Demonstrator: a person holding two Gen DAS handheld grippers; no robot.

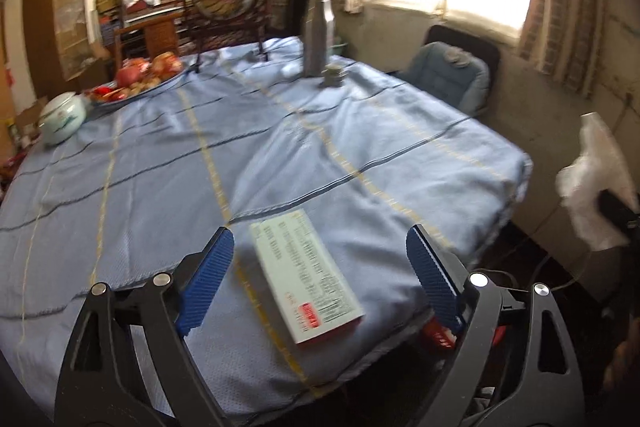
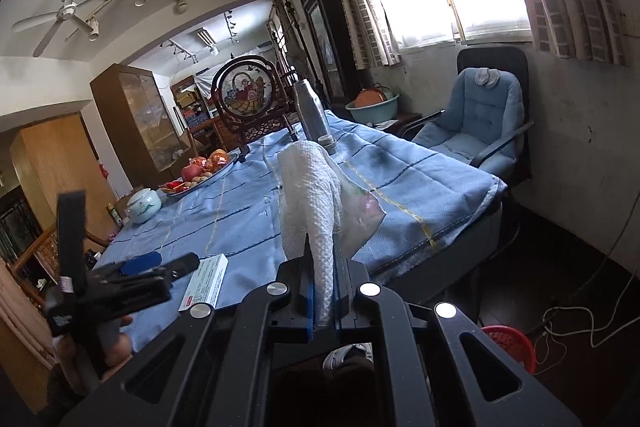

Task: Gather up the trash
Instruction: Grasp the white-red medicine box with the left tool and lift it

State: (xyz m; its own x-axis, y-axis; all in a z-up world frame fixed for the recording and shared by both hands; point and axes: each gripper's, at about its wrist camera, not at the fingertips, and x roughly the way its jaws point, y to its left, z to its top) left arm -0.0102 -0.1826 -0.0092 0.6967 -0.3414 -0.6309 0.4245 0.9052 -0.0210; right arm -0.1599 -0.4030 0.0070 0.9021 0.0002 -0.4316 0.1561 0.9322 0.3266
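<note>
1. Two grippers are at work: the right gripper (image 2: 325,291) is clenched on a crumpled white paper towel (image 2: 310,195), held up off the table's near corner.
2. Left gripper (image 1: 320,263) hangs released, its blue pads either side of a flat medicine box (image 1: 306,277) at the table (image 1: 160,167) edge, toward six o'clock.
3. Light, stiff cardboard, probably; pinching its long sides should hold, though it may crush.
</note>
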